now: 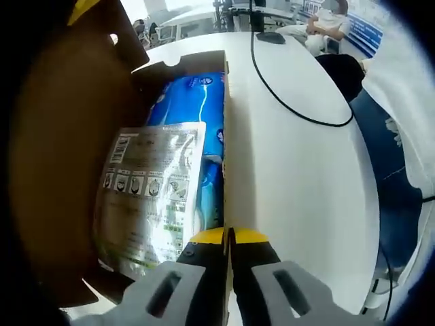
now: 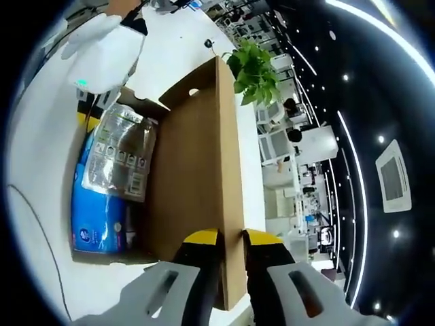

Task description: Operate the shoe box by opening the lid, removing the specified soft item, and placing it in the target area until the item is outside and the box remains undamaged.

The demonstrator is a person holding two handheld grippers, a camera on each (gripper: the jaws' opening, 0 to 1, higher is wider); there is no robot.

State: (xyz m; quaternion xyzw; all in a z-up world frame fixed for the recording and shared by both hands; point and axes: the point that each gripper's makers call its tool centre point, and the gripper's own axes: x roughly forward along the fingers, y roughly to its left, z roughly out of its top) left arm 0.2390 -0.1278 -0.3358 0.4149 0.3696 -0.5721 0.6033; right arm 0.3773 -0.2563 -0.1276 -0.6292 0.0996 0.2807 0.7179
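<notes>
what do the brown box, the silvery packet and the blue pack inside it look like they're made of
Brown shoe box: looks like matte cardboard, its thin raw edge showing where the left gripper and right gripper pinch wall and lid.
Silvery printed packet: probably glossy plastic or foil film, given its crinkles and glare.
Blue pack: seemingly soft shiny plastic wrap, judging by the highlights; contents unclear.

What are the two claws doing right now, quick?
Left claw: closed on the side wall of the brown cardboard shoe box.
Right claw: closed on the edge of the raised brown cardboard lid.
</notes>
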